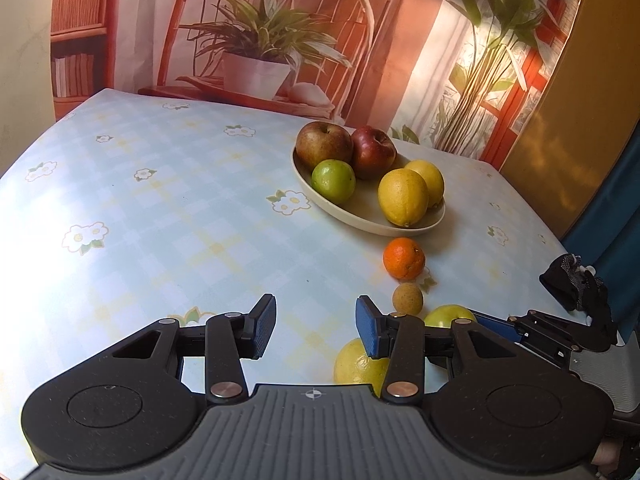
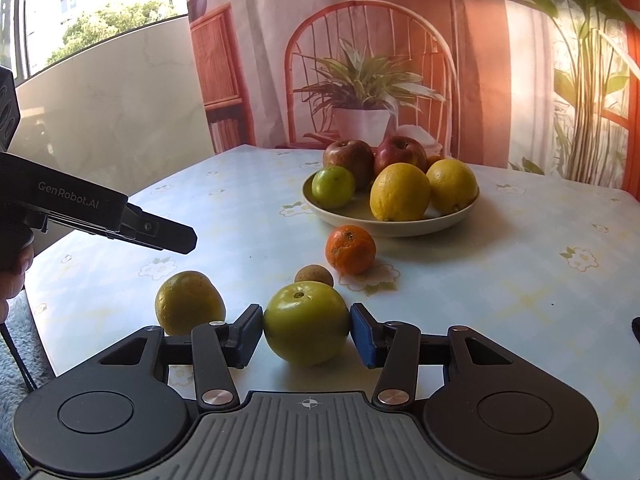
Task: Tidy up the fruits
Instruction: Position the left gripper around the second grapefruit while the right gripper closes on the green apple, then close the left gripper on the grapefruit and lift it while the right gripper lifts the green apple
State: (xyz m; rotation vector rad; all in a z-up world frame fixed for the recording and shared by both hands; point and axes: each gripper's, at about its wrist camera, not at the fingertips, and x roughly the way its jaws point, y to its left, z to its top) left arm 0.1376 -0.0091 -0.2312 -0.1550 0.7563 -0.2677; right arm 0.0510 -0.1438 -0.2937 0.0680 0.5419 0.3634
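The right gripper pinches the green apple between its pads on the table, so lift it straight up, then carry it forward over the tangerine to the plate ahead.

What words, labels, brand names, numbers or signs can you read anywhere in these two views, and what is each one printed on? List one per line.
"GenRobot.AI": white lettering on the black body of the left tongs, seen in the right wrist view.
The books on the backdrop's printed shelf: any spine lettering is too blurred to read.
Nothing readable on the fruit, the plate or the tablecloth.
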